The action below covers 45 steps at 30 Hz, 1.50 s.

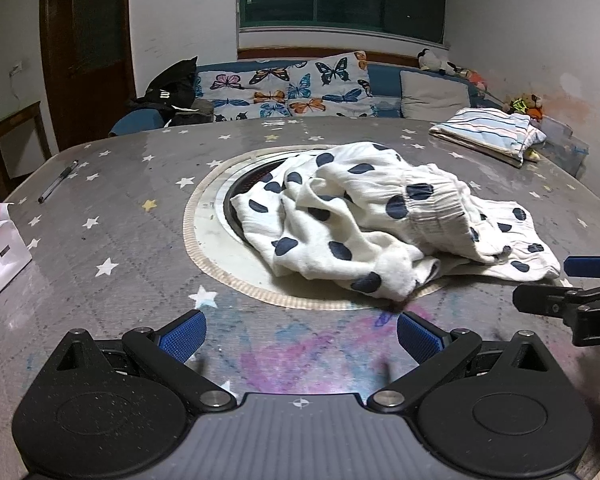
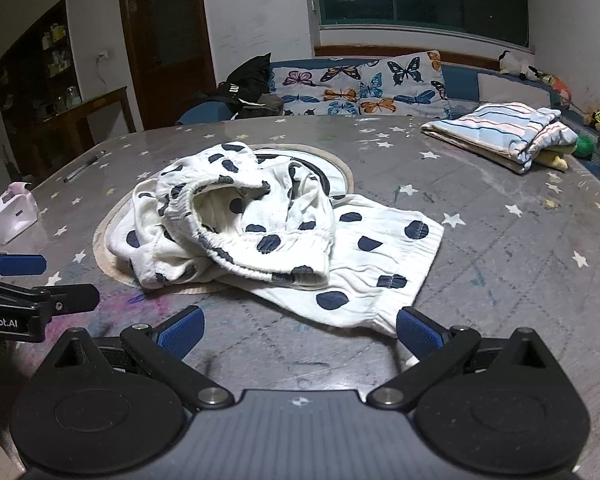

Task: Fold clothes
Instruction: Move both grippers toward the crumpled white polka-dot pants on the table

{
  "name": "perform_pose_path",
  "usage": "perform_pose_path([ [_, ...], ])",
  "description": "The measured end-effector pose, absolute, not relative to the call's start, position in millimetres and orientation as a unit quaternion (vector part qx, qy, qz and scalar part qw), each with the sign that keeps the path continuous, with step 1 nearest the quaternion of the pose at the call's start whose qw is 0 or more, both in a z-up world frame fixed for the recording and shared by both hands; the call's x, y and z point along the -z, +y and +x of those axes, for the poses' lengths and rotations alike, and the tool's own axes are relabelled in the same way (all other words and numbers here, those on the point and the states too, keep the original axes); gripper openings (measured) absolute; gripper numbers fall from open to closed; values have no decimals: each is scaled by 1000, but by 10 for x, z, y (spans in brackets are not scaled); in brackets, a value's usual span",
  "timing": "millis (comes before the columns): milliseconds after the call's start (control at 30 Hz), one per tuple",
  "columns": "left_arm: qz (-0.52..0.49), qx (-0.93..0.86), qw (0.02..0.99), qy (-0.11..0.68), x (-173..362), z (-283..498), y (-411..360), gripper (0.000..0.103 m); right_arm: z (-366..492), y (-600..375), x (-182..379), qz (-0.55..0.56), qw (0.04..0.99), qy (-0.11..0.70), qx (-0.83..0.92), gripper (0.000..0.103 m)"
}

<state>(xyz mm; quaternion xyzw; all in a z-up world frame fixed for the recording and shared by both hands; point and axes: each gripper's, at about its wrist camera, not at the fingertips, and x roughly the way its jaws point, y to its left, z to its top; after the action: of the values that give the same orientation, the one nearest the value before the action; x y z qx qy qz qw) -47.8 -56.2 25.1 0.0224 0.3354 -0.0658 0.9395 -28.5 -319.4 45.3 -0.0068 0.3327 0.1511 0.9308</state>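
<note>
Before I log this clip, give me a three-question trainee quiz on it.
1. True or false: the left gripper is shut on the dotted garment.
2. Where is the folded striped cloth? A) far right of the table B) under the dotted garment C) on the sofa
3. Fill in: the dotted garment lies ___, not folded.

Key: 1 false, both grippers are open, right gripper too; 2 A; 3 crumpled.

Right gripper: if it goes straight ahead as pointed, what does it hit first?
Probably the near hem of the crumpled white navy-dotted garment, lying just ahead of the open right gripper; depth unclear.
</note>
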Motion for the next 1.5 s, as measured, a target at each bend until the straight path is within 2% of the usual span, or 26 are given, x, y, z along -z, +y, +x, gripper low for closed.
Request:
perform_pose_path([
  [500, 31, 75, 937, 340, -280, -513, -646, 103, -582, -3070, -575, -7, 922, 353, -157, 103],
  [633, 32, 75, 937, 341, -287, -499, -677, 103, -577, -3054, -535, 12, 930, 350, -115, 103],
  [1500, 27, 85, 933, 349, -305, -308, -734, 103, -380, -2936, -421, 4, 928, 356, -113, 103],
])
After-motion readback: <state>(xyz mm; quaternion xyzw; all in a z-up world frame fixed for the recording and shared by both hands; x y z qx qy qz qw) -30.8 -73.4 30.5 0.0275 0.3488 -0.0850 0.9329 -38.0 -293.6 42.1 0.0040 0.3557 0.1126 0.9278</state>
